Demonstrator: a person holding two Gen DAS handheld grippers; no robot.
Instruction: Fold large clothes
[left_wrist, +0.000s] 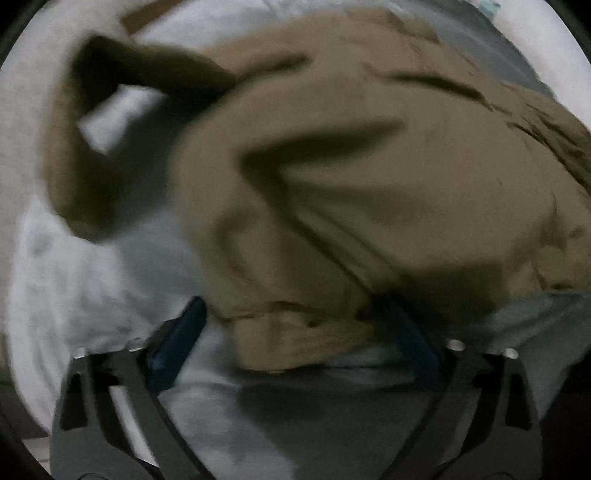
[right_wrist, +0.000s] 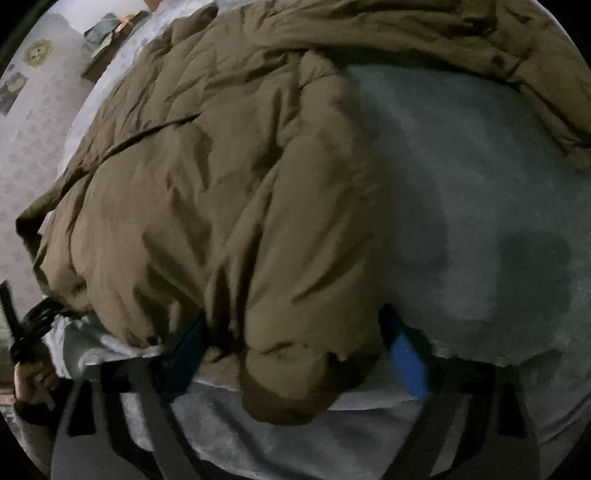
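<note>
While spread across pale grey-white bedding (right_wrist: 480, 192), brown padded jacket (right_wrist: 221, 192) fills upper and left parts of right wrist view, puffy, creased, quilted, dull khaki throughout. No containers in sight. Sleeve (right_wrist: 303, 295) runs down centre of that view, its cuff (right_wrist: 280, 398) bunched at lower middle, hanging just past bed's front edge. Right gripper (right_wrist: 295, 354) spread wide, blue-padded fingers (right_wrist: 406, 362) standing either side of sleeve near cuff, not pinched on it. Other gripper's dark frame and holding hand (right_wrist: 33, 380) at lower left edge of same view.

From left wrist view, much blurred: jacket (left_wrist: 351, 177) heaped over centre and right, hem fold (left_wrist: 295, 332) lying between fingers of left gripper (left_wrist: 295, 332), held apart, blue pads (left_wrist: 177, 343) flanking cloth without closing. Second sleeve or flap (left_wrist: 92, 129) looped at upper left.

Bare bedding open at right of right wrist view and lower left of left wrist view; patterned wall (right_wrist: 33, 147) at far left.
</note>
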